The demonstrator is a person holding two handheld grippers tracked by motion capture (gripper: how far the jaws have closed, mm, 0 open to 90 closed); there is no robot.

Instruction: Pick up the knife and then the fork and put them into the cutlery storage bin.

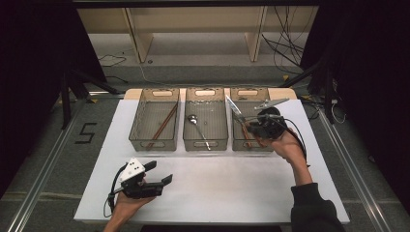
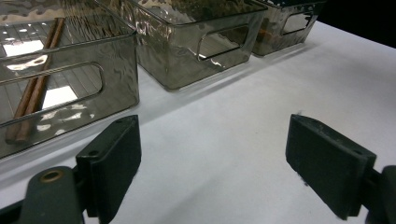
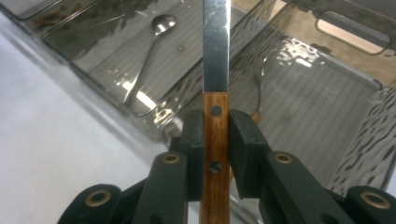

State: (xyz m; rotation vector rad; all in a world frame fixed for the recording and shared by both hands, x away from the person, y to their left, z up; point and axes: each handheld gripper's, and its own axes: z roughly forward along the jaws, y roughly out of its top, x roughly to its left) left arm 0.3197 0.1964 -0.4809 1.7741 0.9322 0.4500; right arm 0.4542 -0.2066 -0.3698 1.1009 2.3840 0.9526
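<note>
- A lab / recording rig is shown, not a home.
- Black curtains are hung on both sides.
- Loose cables are seen on the floor behind the counter.
- A taped "5" and floor rails are seen.

hidden: wooden-handled steel knife tip cut off by top edge | handle end behind my right gripper

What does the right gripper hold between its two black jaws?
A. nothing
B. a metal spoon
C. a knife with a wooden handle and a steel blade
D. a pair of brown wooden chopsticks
C: in the right gripper view, the right gripper clamps the knife with a wooden handle and a steel blade by the handle.
</note>
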